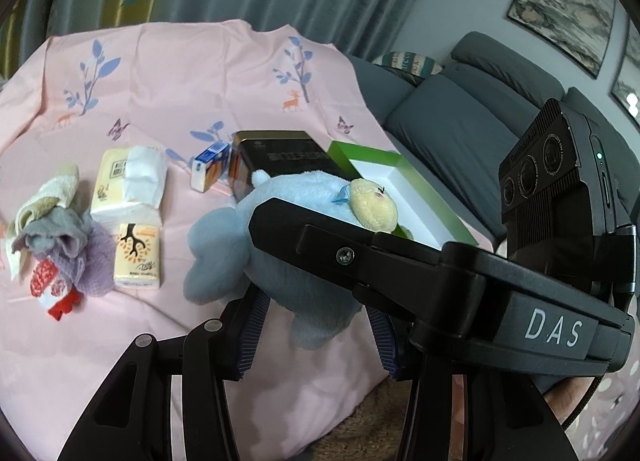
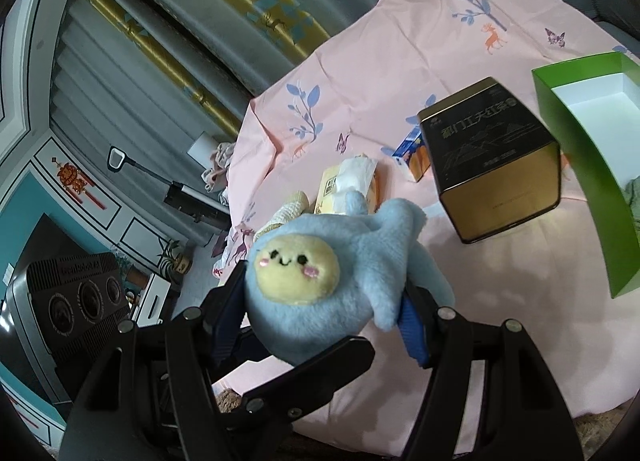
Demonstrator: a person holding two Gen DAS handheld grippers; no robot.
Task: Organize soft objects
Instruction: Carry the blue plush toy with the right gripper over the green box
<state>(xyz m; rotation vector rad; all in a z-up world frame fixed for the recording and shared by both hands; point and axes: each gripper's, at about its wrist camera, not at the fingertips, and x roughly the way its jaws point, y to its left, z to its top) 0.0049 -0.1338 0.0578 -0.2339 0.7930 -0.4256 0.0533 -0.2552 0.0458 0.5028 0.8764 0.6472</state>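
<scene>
A light-blue plush toy with a yellow smiling face hangs above the pink tablecloth. My left gripper is shut on its lower body, blue pads pressing both sides. My right gripper is shut on the same plush toy near its head, and its black finger crosses the left wrist view over the toy. An open green box with a white inside lies just right of the toy. A pile of soft cloths and socks sits at the table's left.
A black and gold tin lies between the toy and the green box. Tissue packs, a smaller pack and a small blue carton lie on the cloth. A grey sofa stands beyond the table on the right.
</scene>
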